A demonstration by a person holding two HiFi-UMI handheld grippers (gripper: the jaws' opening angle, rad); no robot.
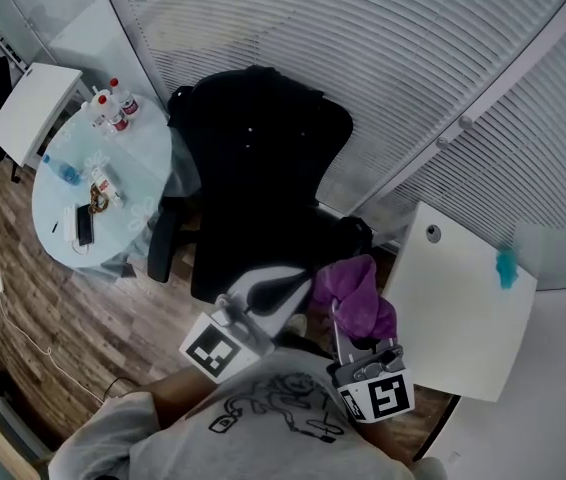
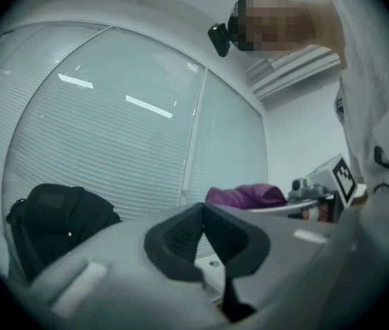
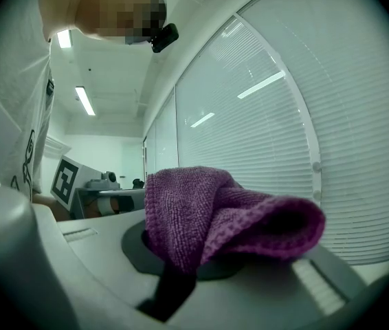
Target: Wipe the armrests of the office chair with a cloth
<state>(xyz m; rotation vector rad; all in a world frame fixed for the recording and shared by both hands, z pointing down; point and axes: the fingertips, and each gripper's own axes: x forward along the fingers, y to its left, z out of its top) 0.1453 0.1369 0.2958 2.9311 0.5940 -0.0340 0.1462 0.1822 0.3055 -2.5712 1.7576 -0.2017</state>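
A black office chair (image 1: 263, 168) stands before the blinds, its armrests at the left (image 1: 161, 243) and at the right (image 1: 355, 230). Over the seat's front right, just short of the right armrest, my right gripper (image 1: 348, 320) is shut on a bunched purple cloth (image 1: 359, 296). In the right gripper view the cloth (image 3: 215, 215) spills over the jaws and hides the pads of the right gripper (image 3: 191, 256). My left gripper (image 1: 298, 280) hovers beside it over the seat's front, shut and empty. In the left gripper view the left gripper's (image 2: 205, 215) pads meet, with the chair (image 2: 53, 218) at the far left.
A round glass table (image 1: 148, 153) with bottles, a phone and small items stands left of the chair. A white desk (image 1: 458, 303) is at the right and another white table (image 1: 33, 108) at the far left. Curved blinds (image 1: 383, 58) close the back. A cable lies on the wood floor (image 1: 23, 318).
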